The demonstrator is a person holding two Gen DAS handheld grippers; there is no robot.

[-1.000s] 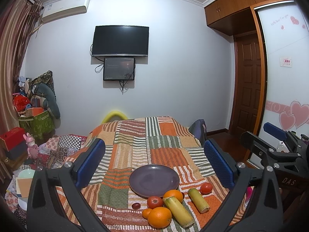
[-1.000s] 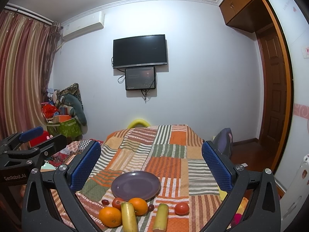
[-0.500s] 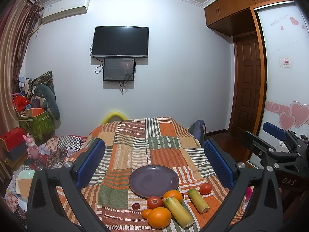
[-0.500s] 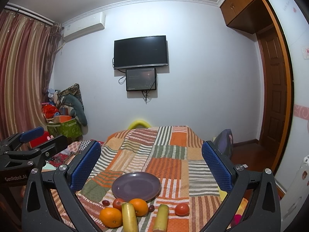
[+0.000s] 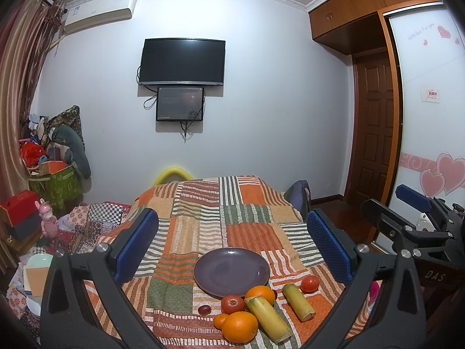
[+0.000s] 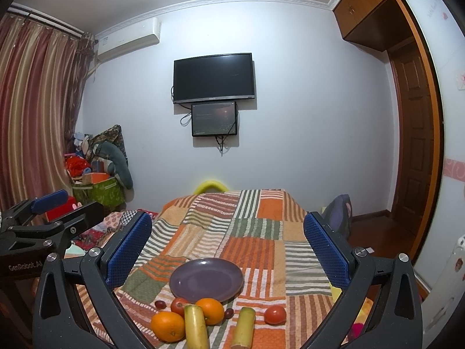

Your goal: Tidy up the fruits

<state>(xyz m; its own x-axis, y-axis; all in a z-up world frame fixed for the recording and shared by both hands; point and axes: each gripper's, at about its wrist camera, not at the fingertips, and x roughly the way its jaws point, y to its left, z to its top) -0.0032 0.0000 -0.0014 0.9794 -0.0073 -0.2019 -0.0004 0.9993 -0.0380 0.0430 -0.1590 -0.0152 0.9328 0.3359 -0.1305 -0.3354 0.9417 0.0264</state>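
Beside the purple plate (image 5: 232, 271), crowded oranges (image 5: 240, 326) (sugarcane pieces (image 5: 268, 318) touching).

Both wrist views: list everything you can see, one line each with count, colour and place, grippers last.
plate: 1, purple, bare, on the patchwork cloth behind the fruit.
oranges: 2 large, orange, in front of the plate; a smaller orange fruit beside the nearest.
tomatoes: 2, red, one at the plate's front edge, one apart to the right.
sugarcane pieces: 2, yellow-green, lying among the fruit.
grapes: 2, dark red, near the plate's front.
television: 1, black, on the wall; smaller screen below.
air conditioner: 1, white, upper left wall.
curtain: striped red, left.
door: brown, right.
left gripper: open, empty.
right gripper: open, empty.
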